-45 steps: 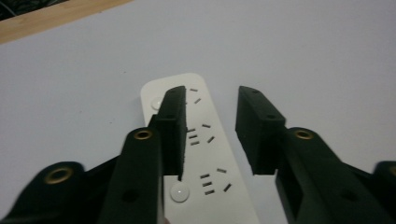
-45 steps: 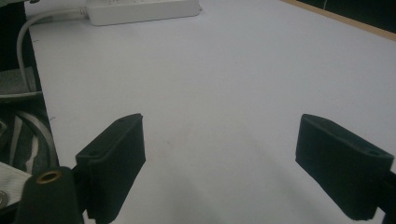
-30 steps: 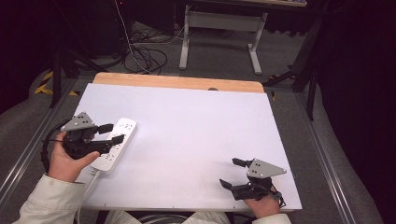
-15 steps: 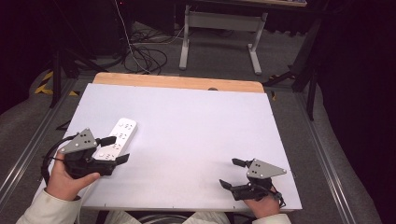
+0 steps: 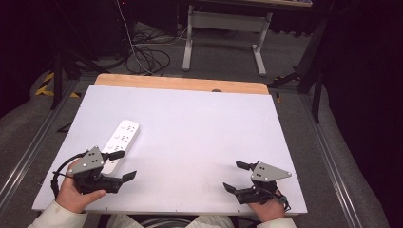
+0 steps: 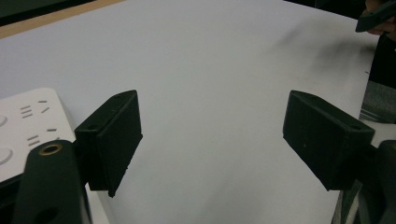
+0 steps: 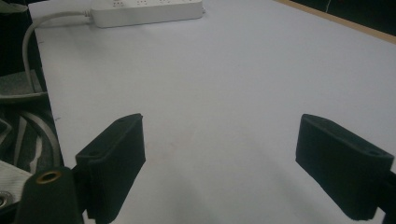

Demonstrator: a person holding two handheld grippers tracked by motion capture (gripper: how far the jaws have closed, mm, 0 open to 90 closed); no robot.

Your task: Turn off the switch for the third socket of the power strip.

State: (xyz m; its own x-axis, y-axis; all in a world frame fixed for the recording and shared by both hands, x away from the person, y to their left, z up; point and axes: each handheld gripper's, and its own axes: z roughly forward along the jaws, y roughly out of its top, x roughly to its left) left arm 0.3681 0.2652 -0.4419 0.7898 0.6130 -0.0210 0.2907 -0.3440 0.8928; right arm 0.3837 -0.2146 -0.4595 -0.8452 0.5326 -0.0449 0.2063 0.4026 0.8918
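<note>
A power strip (image 5: pixel 119 143) is lying on the table (image 5: pixel 199 128) at left of frame, running toward the upper right, nearest the lower-left corner.

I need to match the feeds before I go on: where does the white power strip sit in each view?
High view: the power strip lies left of centre on the white table, just beyond the left gripper.
Left gripper view: its end shows at the left edge, beside the left jaw.
Right gripper view: it lies along the top, left of centre.
Shared landmark: the table's wooden far edge.
</note>
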